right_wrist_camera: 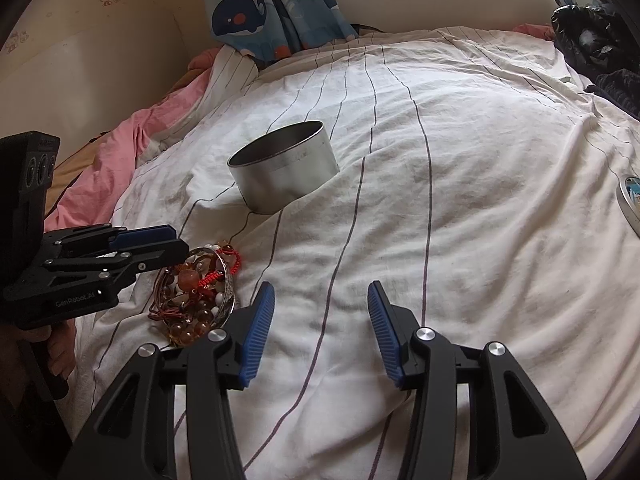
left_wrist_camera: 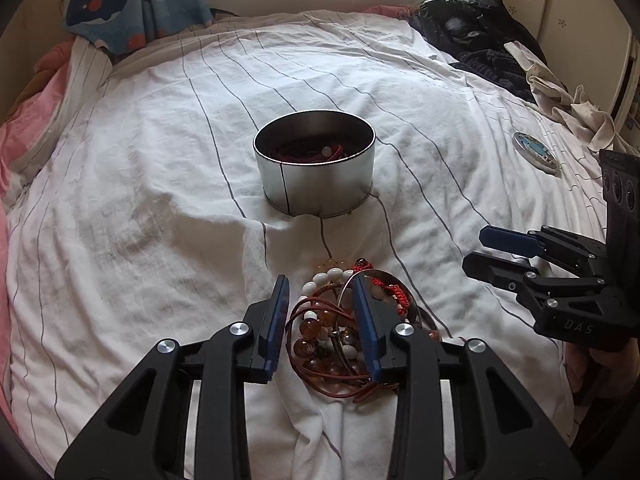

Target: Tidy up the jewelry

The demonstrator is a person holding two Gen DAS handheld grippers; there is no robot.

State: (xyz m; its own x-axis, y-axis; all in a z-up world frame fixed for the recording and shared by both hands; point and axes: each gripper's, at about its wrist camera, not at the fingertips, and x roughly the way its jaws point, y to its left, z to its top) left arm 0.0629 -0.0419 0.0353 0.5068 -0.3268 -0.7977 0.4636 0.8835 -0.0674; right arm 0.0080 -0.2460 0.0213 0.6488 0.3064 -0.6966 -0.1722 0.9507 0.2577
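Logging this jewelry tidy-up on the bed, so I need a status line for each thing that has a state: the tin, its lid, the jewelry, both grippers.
Round metal tin: upright, open, some jewelry already inside.
Tin lid: off, lying flat on the sheet, apart from the tin.
Jewelry pile: tangled on the sheet, outside the tin.
Left gripper: jaws astride the pile, not clamped.
Right gripper: open, empty, over bare sheet.

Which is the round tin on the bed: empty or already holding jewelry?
Holding some. In the left wrist view, red cord and a pale bead show inside the open tin; its lid lies apart on the sheet.
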